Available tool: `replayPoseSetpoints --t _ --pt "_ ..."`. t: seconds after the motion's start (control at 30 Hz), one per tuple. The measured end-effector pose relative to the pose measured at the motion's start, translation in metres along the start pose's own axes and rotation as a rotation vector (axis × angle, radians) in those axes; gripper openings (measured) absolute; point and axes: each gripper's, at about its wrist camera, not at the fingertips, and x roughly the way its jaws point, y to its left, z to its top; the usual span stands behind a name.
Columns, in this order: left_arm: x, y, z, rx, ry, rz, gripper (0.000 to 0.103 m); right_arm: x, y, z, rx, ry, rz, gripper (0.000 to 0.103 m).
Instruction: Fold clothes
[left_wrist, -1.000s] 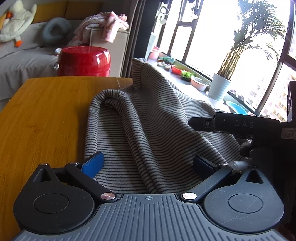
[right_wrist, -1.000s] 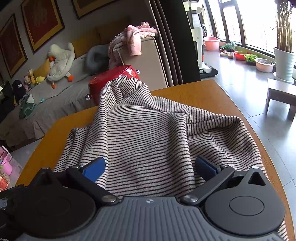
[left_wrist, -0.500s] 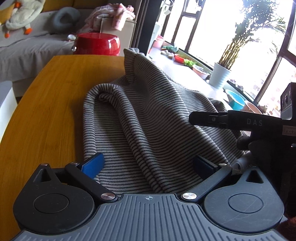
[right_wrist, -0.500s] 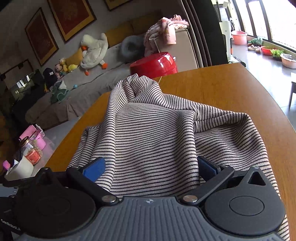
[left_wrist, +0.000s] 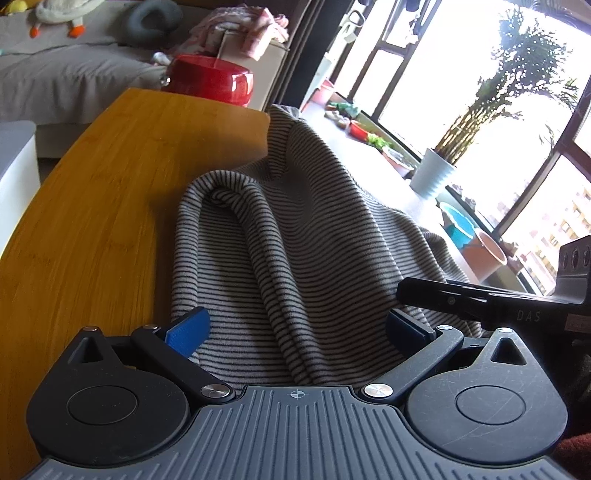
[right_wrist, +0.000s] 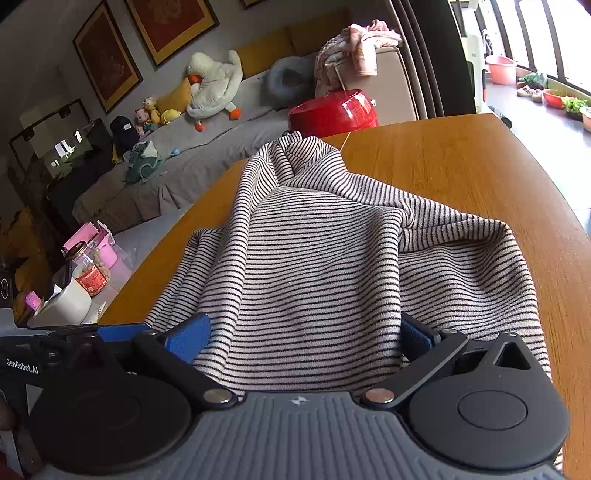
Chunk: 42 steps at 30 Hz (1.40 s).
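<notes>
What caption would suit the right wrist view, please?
Right gripper open, fingers astride bunched striped garment on wooden table.

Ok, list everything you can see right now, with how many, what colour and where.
striped garment: one, pale with dark stripes, bunched on the table, near edge running between both grippers' fingers
table: one, orange-brown wood, under the garment
red pot: one, glossy red, beyond the table's far edge
plush duck: one, white with orange feet, on the grey sofa
pink clothes: one pile, on the beige cabinet
potted plant: one, green in a pale pot, by the window
jar: one, red label, left of the table
left gripper: blue pads, wide apart around the garment
right gripper: blue pads, wide apart around the garment
</notes>
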Motion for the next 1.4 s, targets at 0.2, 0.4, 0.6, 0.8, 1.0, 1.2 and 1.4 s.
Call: replayPoseSetpoints --t 0.2,0.4,0.6,0.8,1.0,1.2,1.4 --pt "-0.012 0.006 0.015 -0.016 -0.083 0.011 0.103 -0.016 -0.004 0.025 -0.033 -0.148 -0.067 0.103" --pt "0.009 -0.003 0.033 -0.026 -0.122 -0.05 0.103 0.004 -0.003 0.047 -0.061 -0.172 -0.127 0.066" --pt "0.038 0.002 0.03 -0.012 -0.06 -0.027 0.103 0.031 -0.022 0.036 -0.022 -0.09 -0.176 0.06" --pt "0.032 0.025 0.033 -0.076 -0.073 -0.038 0.103 0.028 -0.027 0.031 -0.012 -0.098 -0.172 0.062" --pt "0.005 0.034 0.031 -0.074 -0.133 0.041 0.103 0.029 -0.023 0.03 -0.03 -0.101 -0.176 0.066" --pt "-0.01 0.046 0.025 -0.16 -0.055 -0.143 0.103 0.029 -0.025 0.03 -0.016 -0.11 -0.167 0.067" --pt "0.031 0.016 0.027 -0.077 0.029 -0.205 0.1 0.027 -0.027 0.03 -0.008 -0.12 -0.163 0.067"
